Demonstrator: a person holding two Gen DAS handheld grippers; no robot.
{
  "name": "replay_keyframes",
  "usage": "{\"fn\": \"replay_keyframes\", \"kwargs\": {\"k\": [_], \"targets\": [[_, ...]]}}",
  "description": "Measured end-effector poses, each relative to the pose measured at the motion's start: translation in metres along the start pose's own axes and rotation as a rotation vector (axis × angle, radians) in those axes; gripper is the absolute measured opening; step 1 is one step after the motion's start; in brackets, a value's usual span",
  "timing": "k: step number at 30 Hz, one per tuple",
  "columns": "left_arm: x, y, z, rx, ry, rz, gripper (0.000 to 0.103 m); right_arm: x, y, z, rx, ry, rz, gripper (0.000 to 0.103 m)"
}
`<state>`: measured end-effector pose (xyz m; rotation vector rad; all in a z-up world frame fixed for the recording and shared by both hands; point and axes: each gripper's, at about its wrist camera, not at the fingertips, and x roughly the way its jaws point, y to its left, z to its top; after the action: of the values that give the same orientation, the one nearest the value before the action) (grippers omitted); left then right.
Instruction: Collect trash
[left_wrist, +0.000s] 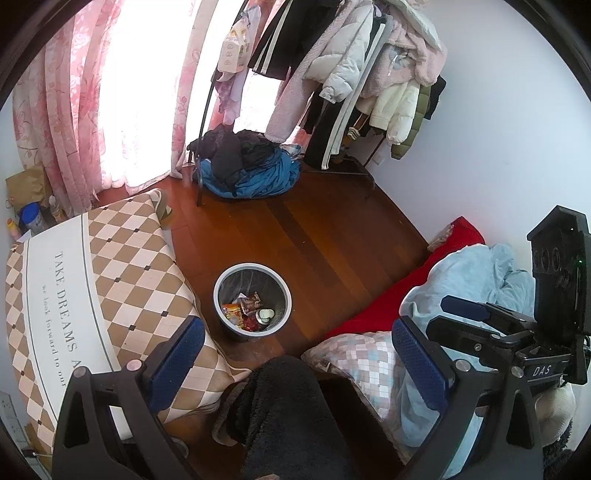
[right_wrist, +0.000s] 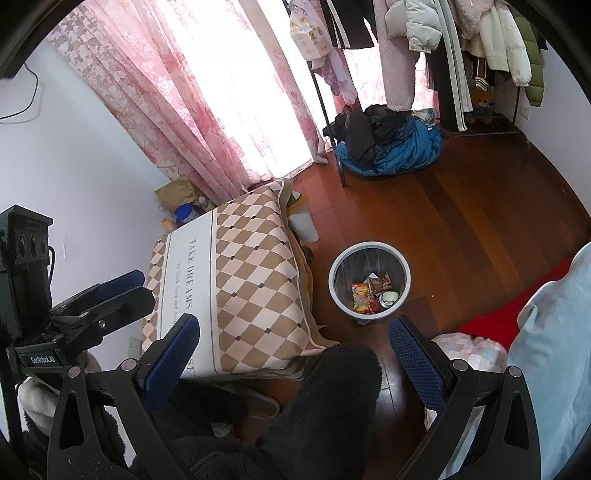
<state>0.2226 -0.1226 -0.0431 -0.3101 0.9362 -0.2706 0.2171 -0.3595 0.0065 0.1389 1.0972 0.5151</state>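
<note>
Trash is lying at the bottom of the grey bin, which is standing upright on the wooden floor between the table with the diamond-patterned cloth and the bed with the red sheet; wrappers and a round can are showing inside it. You are holding your left gripper above your dark-trousered knee with its blue-padded fingers spread wide and nothing between them. Your right gripper is hovering the same way, its fingers parted and carrying nothing, with the bin showing ahead between them. Each gripper is appearing at the edge of the other's view, well apart from the bin. Clothes are hanging on a rack at the far wall, and a blue and black heap of laundry is sitting on the floor beneath it, beside the pink curtain.
</note>
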Motion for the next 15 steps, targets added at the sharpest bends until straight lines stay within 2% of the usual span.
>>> {"fn": "replay_keyframes", "kwargs": {"k": [15], "targets": [[-0.0033,0.0023,-0.0011,0.006,0.000,-0.007,0.103,-0.0033,0.0044,0.0000,-0.001,-0.006,0.000,0.103]]}}
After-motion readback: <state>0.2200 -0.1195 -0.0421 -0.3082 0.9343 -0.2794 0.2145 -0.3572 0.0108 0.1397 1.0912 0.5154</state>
